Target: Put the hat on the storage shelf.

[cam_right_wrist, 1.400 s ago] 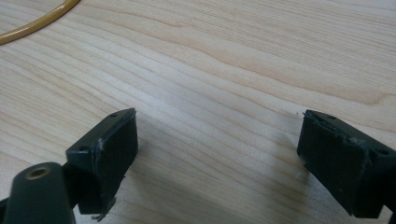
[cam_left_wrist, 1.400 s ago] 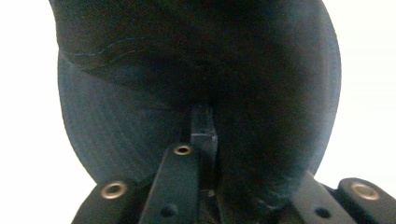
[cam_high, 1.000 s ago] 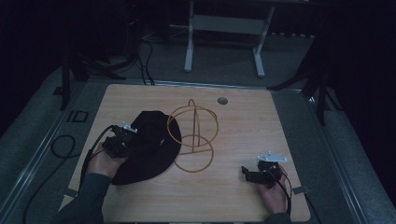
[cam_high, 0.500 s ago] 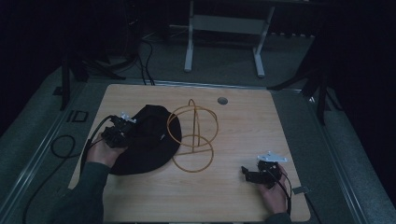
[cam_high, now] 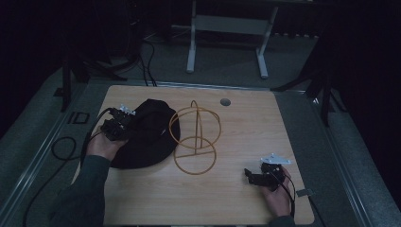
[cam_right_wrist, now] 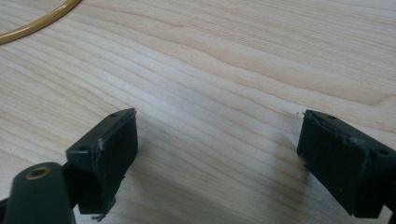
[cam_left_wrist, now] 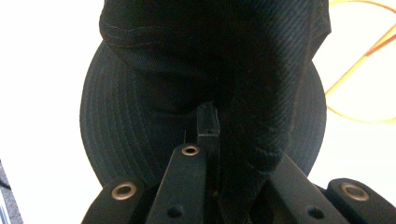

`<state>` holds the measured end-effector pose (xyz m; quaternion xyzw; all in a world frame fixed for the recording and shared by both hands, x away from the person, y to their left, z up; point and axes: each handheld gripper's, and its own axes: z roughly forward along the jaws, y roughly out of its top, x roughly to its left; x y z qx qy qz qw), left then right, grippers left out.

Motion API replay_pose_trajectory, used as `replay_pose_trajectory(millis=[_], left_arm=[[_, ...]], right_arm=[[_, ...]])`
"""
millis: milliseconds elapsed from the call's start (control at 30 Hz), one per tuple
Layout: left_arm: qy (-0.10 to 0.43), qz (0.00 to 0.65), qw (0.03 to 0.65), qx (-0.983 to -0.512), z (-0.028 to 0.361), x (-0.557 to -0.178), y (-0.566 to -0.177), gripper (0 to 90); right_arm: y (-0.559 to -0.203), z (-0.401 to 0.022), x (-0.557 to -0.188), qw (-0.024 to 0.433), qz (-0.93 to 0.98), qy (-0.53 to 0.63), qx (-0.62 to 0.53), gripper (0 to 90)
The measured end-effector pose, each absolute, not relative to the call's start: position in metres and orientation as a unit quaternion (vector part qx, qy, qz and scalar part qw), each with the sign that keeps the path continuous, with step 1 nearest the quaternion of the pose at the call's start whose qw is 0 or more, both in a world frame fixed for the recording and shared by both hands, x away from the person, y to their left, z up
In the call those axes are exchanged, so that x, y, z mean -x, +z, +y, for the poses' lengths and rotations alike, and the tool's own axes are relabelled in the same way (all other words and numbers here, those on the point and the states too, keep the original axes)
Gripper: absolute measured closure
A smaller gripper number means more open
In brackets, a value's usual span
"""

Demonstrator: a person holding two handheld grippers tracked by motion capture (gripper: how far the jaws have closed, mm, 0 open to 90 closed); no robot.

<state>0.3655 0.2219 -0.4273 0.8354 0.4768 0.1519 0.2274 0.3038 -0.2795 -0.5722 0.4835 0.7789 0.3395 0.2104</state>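
A black brimmed hat (cam_high: 146,135) lies on the left half of the wooden table (cam_high: 236,198), against a gold wire stand (cam_high: 196,137) of hoops at the centre. My left gripper (cam_high: 124,124) is shut on the hat's brim at its left side, and a fold of the cloth (cam_left_wrist: 243,140) is pinched and lifted between the jaws, with the brim (cam_left_wrist: 121,126) hanging below. My right gripper (cam_high: 250,176) rests low at the front right, open, with bare wood (cam_right_wrist: 219,116) between its pads (cam_right_wrist: 112,149).
A small grey disc (cam_high: 225,101) sits near the table's far edge. A curve of the gold wire (cam_right_wrist: 37,25) lies ahead of the right gripper. Cables (cam_high: 66,146) trail off the left side. A metal frame (cam_high: 227,38) stands on the floor behind.
My left gripper has moved up and away from the front edge, pulling the hat's left brim with it. The right gripper has stayed still.
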Motion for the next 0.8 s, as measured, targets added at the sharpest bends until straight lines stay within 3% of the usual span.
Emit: replay_pose_trajectory(millis=[800], left_arm=[[0.156,0.469,0.257,-0.831,0.223,-0.379,-0.401,88.7]], right_arm=[[-0.572,-0.280,-0.304,0.210,0.780,0.340,-0.482,12.2]])
